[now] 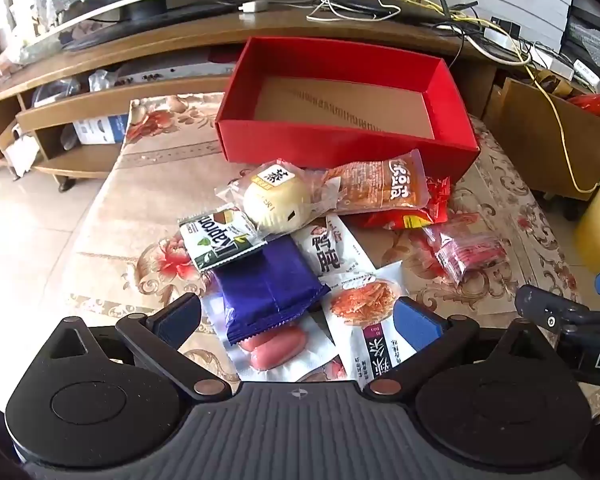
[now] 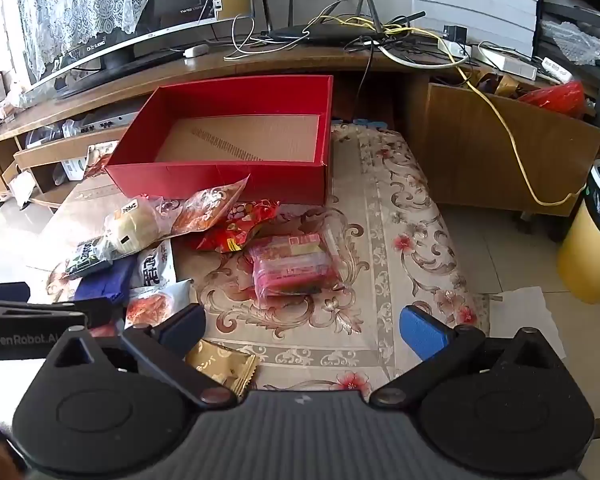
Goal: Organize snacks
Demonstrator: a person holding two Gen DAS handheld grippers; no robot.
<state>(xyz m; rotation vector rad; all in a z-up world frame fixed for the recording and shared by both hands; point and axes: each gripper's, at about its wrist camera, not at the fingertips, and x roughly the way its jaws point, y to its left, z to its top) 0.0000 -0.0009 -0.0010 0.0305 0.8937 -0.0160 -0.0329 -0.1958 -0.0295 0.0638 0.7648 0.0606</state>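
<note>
An empty red box [image 1: 340, 148] [image 2: 220, 184] stands at the far end of a floral-clothed table [image 1: 112, 216] [image 2: 384, 220]. Several snack packs lie piled in front of it: a round bun [image 1: 276, 204] [image 2: 134, 228], an orange packet [image 1: 376, 186], a purple pack [image 1: 268, 284], sausages [image 1: 272, 346], a green-and-white wafer pack [image 1: 220, 240]. A pink wrapped pack [image 1: 468, 252] [image 2: 292, 266] lies apart to the right. My left gripper [image 1: 298, 320] hovers open over the purple pack and sausages. My right gripper [image 2: 302, 330] is open above bare cloth near the pink pack.
A gold packet [image 2: 224, 368] lies by the right gripper's left finger. Behind the table runs a wooden TV stand [image 1: 140, 44] with a monitor, a router and tangled cables [image 2: 380, 32]. A yellow bin [image 2: 592, 240] stands on the tiled floor at the right.
</note>
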